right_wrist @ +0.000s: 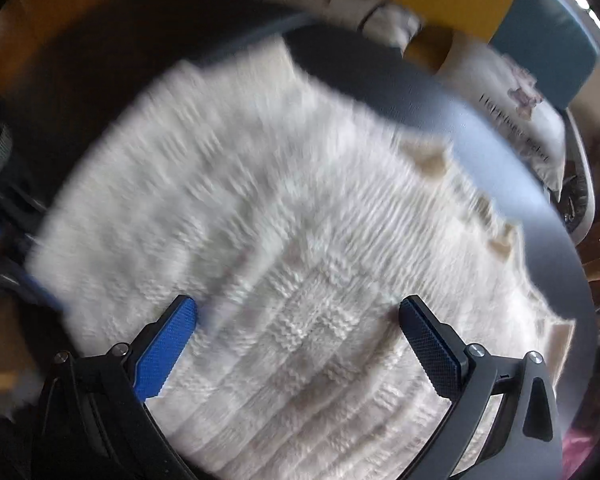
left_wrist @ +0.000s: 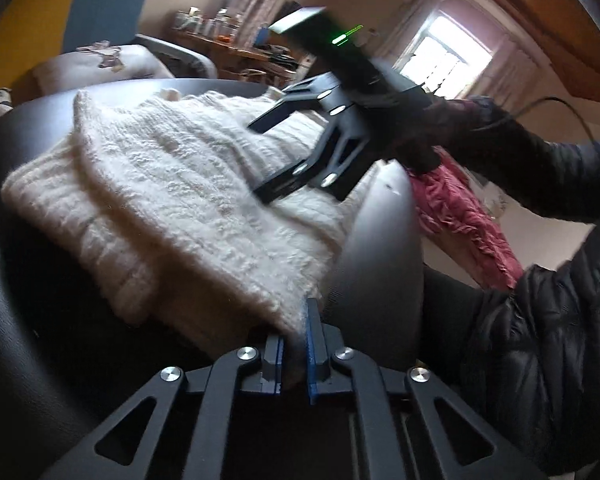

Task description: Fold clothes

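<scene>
White knit sweater (left_wrist: pixel 172 200) spread on dark round tabletop (left_wrist: pixel 380 240). Left gripper (left_wrist: pixel 294 354) fingers pinched on its near hem; right gripper (right_wrist: pixel 298 340) fingers wide apart above the knit, empty. Advice: hold hem taut, grab opposite edge, fold evenly

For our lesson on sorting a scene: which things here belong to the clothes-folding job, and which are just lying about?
Belongs to the job:
white sweater
left gripper, shut on the sweater's edge
right gripper, open above the sweater
dark table

Just lying about:
pink cloth
printed cushion
cluttered shelf
window
</scene>
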`<state>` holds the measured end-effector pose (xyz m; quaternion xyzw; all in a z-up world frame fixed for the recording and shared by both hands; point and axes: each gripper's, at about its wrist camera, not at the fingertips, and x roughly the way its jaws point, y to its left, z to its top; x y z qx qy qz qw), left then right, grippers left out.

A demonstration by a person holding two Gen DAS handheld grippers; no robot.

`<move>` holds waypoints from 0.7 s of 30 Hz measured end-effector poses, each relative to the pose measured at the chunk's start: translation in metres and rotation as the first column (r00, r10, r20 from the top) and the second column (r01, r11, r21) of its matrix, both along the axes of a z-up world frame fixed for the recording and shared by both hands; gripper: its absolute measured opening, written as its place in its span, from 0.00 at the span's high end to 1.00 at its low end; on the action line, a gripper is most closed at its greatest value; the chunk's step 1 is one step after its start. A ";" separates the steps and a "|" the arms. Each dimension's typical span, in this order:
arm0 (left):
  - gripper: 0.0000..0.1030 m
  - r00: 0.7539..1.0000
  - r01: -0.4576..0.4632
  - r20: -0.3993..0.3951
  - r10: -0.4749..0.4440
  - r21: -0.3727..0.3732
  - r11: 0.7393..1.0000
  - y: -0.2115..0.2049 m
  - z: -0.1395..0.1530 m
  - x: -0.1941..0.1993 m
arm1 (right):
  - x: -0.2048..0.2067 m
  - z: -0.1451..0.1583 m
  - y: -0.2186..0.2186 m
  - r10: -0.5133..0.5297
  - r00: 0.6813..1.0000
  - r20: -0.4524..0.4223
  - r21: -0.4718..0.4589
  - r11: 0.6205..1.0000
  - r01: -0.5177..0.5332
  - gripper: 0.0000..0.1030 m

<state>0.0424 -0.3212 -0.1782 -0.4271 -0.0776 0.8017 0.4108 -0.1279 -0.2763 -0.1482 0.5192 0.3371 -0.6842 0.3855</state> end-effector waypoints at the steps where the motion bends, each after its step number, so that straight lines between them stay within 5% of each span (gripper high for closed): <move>1: 0.94 1.000 0.009 0.004 -0.009 -0.005 1.000 -0.001 -0.001 0.004 | 0.000 -0.001 0.002 0.005 1.000 0.002 -0.010 1.000 -0.005 0.00; 8: 0.95 0.999 0.037 0.024 -0.036 -0.046 0.998 0.006 -0.006 0.022 | -0.002 -0.002 0.003 0.018 0.999 0.037 -0.001 1.000 -0.018 0.00; 21: 0.77 0.992 -0.110 0.078 0.103 0.094 0.990 -0.010 0.011 -0.005 | 0.008 0.007 0.018 0.007 1.000 0.005 -0.083 0.997 -0.006 0.00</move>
